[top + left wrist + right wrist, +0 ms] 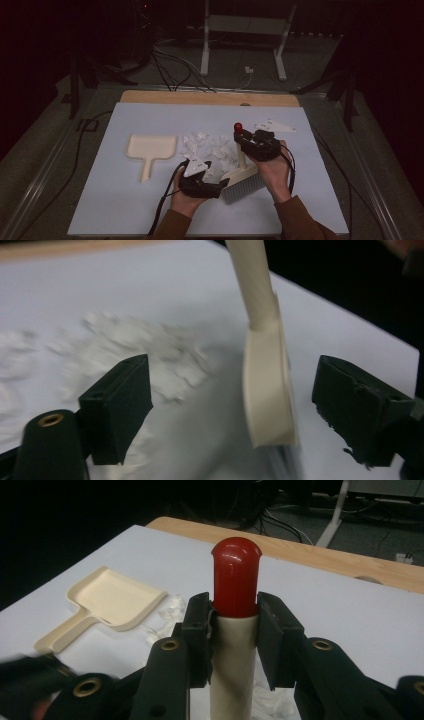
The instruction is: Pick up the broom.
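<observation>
A cream dustpan [150,148] lies flat toward the left side of the worktop [125,210], its handle pointing at the near edge; nothing is in its tray. Just to its right, near the middle of the worktop, sits a heap of white paper scraps [210,147], apart from the pan. The right claw [244,140] pinches the brush [243,182] by its cream handle just below the red cap, with the bristles down on the worktop near the scraps. The left claw [212,170] stands spread, with the brush head between its jaws, untouched by either.
</observation>
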### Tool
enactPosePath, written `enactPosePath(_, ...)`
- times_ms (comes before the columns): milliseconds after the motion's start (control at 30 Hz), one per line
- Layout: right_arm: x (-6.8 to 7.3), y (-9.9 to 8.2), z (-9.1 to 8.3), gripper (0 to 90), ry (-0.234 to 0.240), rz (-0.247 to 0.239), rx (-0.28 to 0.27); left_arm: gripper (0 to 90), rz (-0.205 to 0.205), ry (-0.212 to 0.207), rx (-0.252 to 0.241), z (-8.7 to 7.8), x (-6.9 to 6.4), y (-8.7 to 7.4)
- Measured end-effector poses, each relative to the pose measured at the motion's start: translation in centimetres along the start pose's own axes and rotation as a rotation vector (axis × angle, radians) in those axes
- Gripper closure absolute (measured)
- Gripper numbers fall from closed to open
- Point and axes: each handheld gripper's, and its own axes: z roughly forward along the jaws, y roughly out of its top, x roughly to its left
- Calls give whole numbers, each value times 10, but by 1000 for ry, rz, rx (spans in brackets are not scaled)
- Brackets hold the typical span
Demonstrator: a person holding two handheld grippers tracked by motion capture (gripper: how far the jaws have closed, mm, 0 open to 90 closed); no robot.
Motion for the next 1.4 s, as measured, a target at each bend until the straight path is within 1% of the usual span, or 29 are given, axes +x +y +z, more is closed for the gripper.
enactPosePath(33, 3, 0, 0, 690, 8, 1, -4, 226, 7, -9, 33, 10, -4, -2)
enactPosePath(133, 4, 0, 1, 690, 20, 0, -5, 326, -2, -22, 44, 16, -4, -4)
enactPosePath(167, 6, 0, 1, 690, 25, -5, -7, 372, -19, -44, 54, 21, -3, -6)
enactPosePath(200, 7, 0, 0, 690, 27, -7, -7, 408, -19, -44, 54, 21, -3, -6)
enactPosePath(267, 7, 0, 0, 690, 27, -9, -8, 526, -21, -88, 96, 26, -2, -7)
enactPosePath(300, 7, 0, 0, 689, 27, -12, -4, 620, -21, -88, 96, 26, -2, -7)
enactPosePath(333, 7, 0, 0, 689, 27, -12, -4, 620, -24, -101, 105, 27, -2, -7)
enactPosePath(367, 8, 0, 0, 686, 42, -25, -2, 654, -35, -129, 109, 27, -1, -7)
enactPosePath(400, 7, 1, -1, 683, 57, -27, 0, 663, -63, -146, 118, 26, 1, -7)
enactPosePath(433, 6, 1, -1, 676, 67, -23, 0, 669, -63, -146, 118, 26, 1, -7)
enactPosePath(467, 4, 1, -1, 633, 83, -19, -3, 674, -72, -149, 124, 26, 2, -6)
enactPosePath(500, 4, 1, -1, 633, 83, -19, -3, 674, -77, -155, 128, 26, 3, -6)
enactPosePath(533, 0, 0, 1, 437, 118, 10, 15, 679, -82, -160, 130, 26, 4, -6)
enactPosePath(567, -3, 1, 3, 353, 131, 39, 54, 680, -86, -163, 130, 26, 4, -6)
enactPosePath(600, -5, 0, 4, 233, 146, 64, 64, 682, -88, -167, 130, 26, 4, -6)
enactPosePath(633, -7, -1, 6, 103, 138, 55, 76, 683, -88, -169, 129, 26, 3, -6)
enactPosePath(667, -7, -1, 6, 103, 138, 55, 76, 683, -85, -169, 127, 25, 3, -6)
enactPosePath(700, -7, -1, 7, 21, 103, 27, 90, 684, -84, -173, 128, 25, 3, -6)
enactPosePath(733, -10, -4, 8, 0, 120, 2, 99, 686, -79, -177, 128, 24, 3, -6)
enactPosePath(833, -13, -6, 7, 0, 139, -21, 88, 688, -78, -193, 128, 23, 4, -6)
enactPosePath(867, -15, -7, 6, 0, 154, -23, 82, 688, -71, -196, 128, 21, 4, -5)
enactPosePath(900, -15, -7, 6, 0, 154, -23, 82, 689, -71, -196, 128, 21, 4, -5)
enactPosePath(933, -20, -7, 7, 0, 193, -20, 80, 689, -65, -199, 127, 20, 4, -5)
enactPosePath(967, -22, -8, 7, 0, 213, -22, 74, 689, -63, -201, 125, 19, 3, -5)
enactPosePath(1033, -26, -11, 7, 0, 245, -33, 41, 691, -59, -203, 127, 18, 4, -5)
enactPosePath(1133, -30, -14, 7, 0, 262, -42, 34, 692, -53, -209, 129, 16, 4, -4)
enactPosePath(1200, -31, -14, 7, 0, 262, -38, 40, 692, -41, -213, 135, 14, 5, -4)
enactPosePath(1300, -34, -16, 5, 0, 301, -34, 52, 693, -24, -222, 145, 10, 6, -2)
enactPosePath(1400, -34, -17, 3, 0, 315, -47, 61, 693, 1, -231, 154, 7, 7, 0)
